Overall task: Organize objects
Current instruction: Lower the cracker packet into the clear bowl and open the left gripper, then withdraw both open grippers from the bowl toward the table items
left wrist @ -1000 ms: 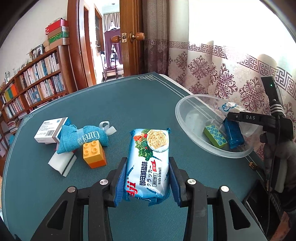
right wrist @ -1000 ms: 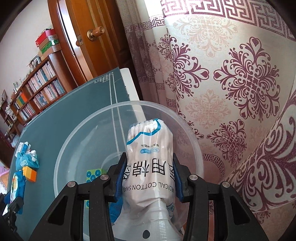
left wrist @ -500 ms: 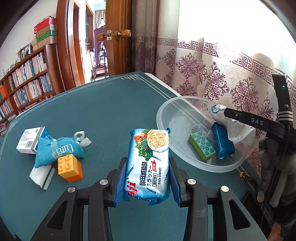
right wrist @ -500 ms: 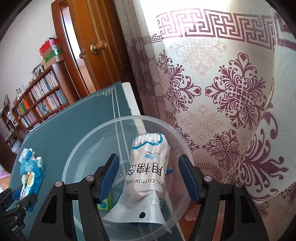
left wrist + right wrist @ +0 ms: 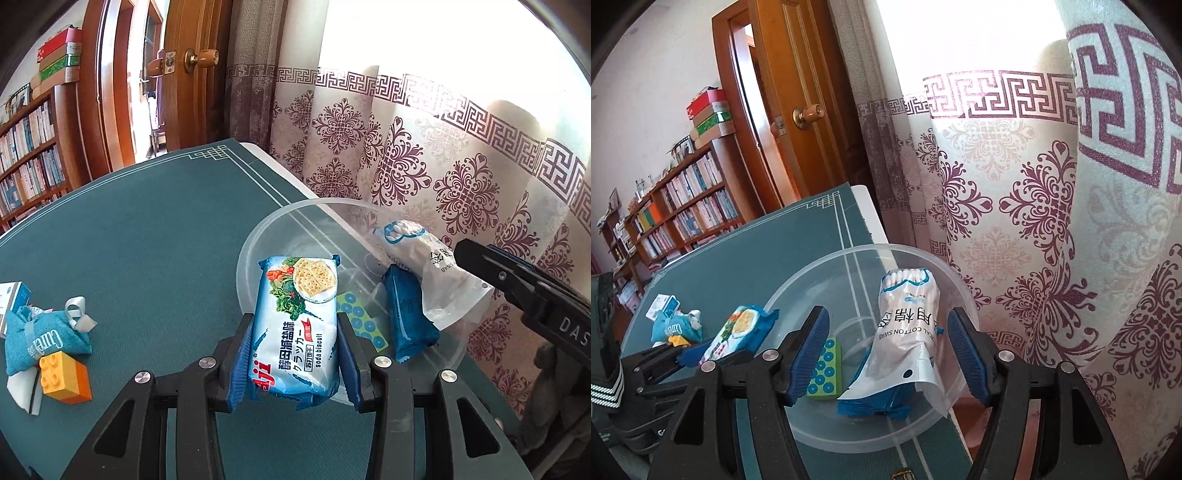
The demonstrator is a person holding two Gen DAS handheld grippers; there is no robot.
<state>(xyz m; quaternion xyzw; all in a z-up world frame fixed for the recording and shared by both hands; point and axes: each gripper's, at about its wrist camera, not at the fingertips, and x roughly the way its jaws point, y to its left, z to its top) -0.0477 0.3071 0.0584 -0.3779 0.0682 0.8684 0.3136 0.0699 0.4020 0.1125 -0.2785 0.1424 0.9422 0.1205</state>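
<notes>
A: The left gripper (image 5: 293, 332) has its jaws clenched on the soda biscuit packet (image 5: 295, 321), pads pressed against both long sides, the packet standing out ahead of the fingers. Its far end hangs over the near rim of the clear plastic bowl (image 5: 251, 243).

B: From the right wrist, that packet (image 5: 738, 332) shows off to the left of my jaws, tilted, just outside the bowl's (image 5: 798, 291) left rim. The right gripper (image 5: 886, 354) is released: the blue pads stand apart, neither touching the bag of cotton swabs (image 5: 905, 332) that lies between and beyond them inside the bowl.

A: My view shows only one finger of your gripper, coming in from the right beside the swab bag (image 5: 424, 258); I couldn't judge its gap from here.

B: Below my left pad sits a green dotted block (image 5: 823, 369), and under the swab bag a blue packet (image 5: 871, 406).

A: I see both ahead and right of my jaws: the green block (image 5: 358, 317) mostly hidden behind the biscuits, the blue packet (image 5: 406, 310) leaning under the swabs. Only my view shows the left side plainly: a teal pouch (image 5: 40, 336), an orange brick (image 5: 64, 376) touching it, a white sponge (image 5: 22, 391) beneath, a box's edge (image 5: 14, 295), all on the green table mat (image 5: 147, 240).

B: In mine they're a small cluster far left; I can make out the pouch (image 5: 674, 328) and box (image 5: 663, 304).
</notes>
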